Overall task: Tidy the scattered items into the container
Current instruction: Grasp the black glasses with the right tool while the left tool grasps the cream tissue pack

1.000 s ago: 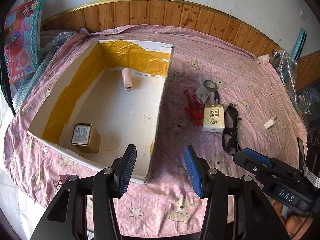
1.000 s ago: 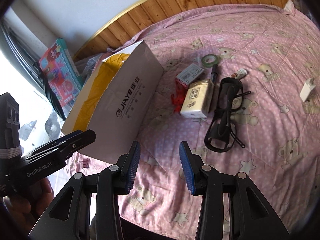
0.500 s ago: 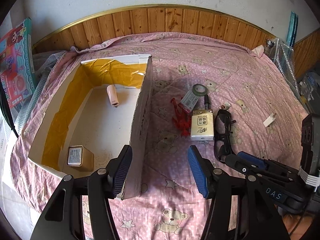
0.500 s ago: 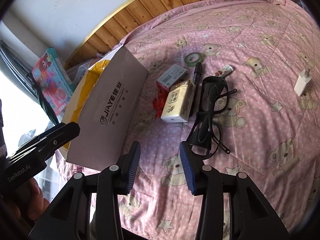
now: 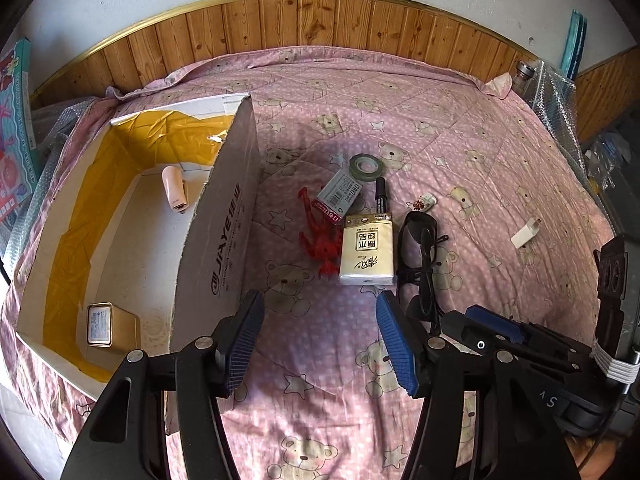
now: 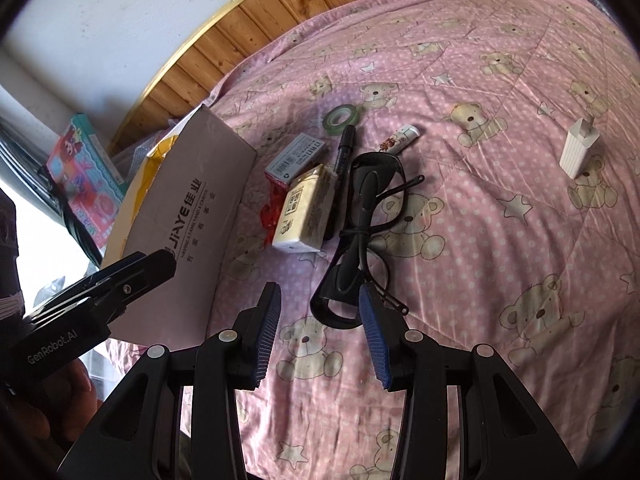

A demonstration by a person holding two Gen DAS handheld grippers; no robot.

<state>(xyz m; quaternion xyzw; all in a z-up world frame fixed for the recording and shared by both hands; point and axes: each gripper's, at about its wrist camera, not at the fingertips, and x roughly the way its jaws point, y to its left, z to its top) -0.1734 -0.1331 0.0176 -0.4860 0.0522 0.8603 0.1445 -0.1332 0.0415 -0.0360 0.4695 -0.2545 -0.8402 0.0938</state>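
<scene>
Pink bear-print bedspread [image 5: 460, 128] covers a bed backed by wood wall panelling [image 5: 320, 20]. Cardboard box [image 5: 224, 216], open top, yellow-taped inside, sits at left; it holds a gold tin [image 5: 108, 324] near its front corner and a small pink item [image 5: 174, 188] toward the back. Scattered items lie on the bedspread just right of the box: green tape roll [image 5: 366, 166], small grey-and-red carton [image 5: 340, 196], red plastic toy [image 5: 318, 240], black marker [image 5: 380, 196], tissue pack [image 5: 367, 250] and black glasses [image 5: 420, 252], w/ the glasses touching the pack's right edge. A small tube [image 6: 400, 140] and white charger plug [image 6: 578, 148] lie apart, further right. Left gripper [image 5: 320, 344] hovers above the bedspread in front of the tissue pack, fingers spread wide, holding nothing. Right gripper [image 6: 320, 336] is low over the near end of the glasses, fingers wide apart, nothing between them; its right finger overlaps the frame in view, contact unclear.
</scene>
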